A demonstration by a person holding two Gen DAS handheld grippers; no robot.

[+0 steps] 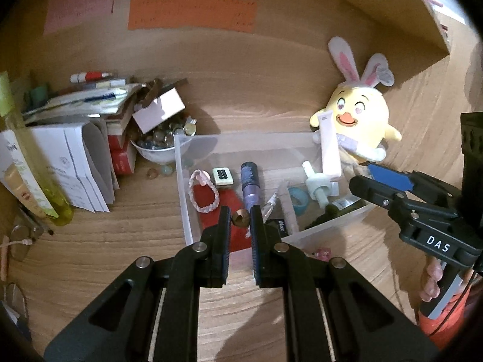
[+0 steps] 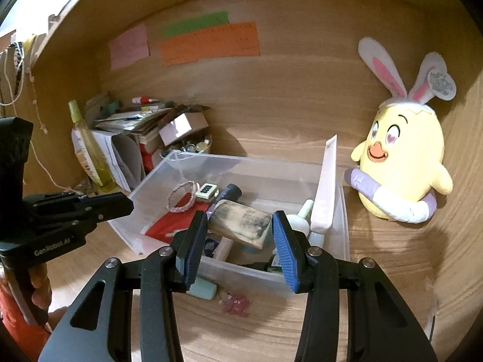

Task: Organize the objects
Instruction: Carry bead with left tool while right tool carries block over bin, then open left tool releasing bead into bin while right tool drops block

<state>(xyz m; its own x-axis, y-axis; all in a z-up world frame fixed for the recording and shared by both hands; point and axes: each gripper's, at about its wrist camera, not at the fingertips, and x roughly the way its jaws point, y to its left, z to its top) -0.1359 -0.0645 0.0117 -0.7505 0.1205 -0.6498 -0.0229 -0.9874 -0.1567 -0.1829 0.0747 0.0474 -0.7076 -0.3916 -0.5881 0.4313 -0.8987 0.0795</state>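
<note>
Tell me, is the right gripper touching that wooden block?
Touching: in the right wrist view, both pads of the right gripper press the wooden block's ends above the clear bin.

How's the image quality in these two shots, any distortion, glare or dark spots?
Left wrist view: strong fisheye bending of the shelf edges, dark vignette corners, bin dim but readable. Right wrist view: same curvature, overexposed glare at top left, and the plush well lit and sharp.

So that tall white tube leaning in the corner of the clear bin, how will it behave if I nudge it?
The white tube stands tilted on its cap against the bin wall, so it would probably topple easily. It looks flat and thin toward its top end, so likely light and somewhat squashy. Its smooth surface may be slippery for the pads.
</note>
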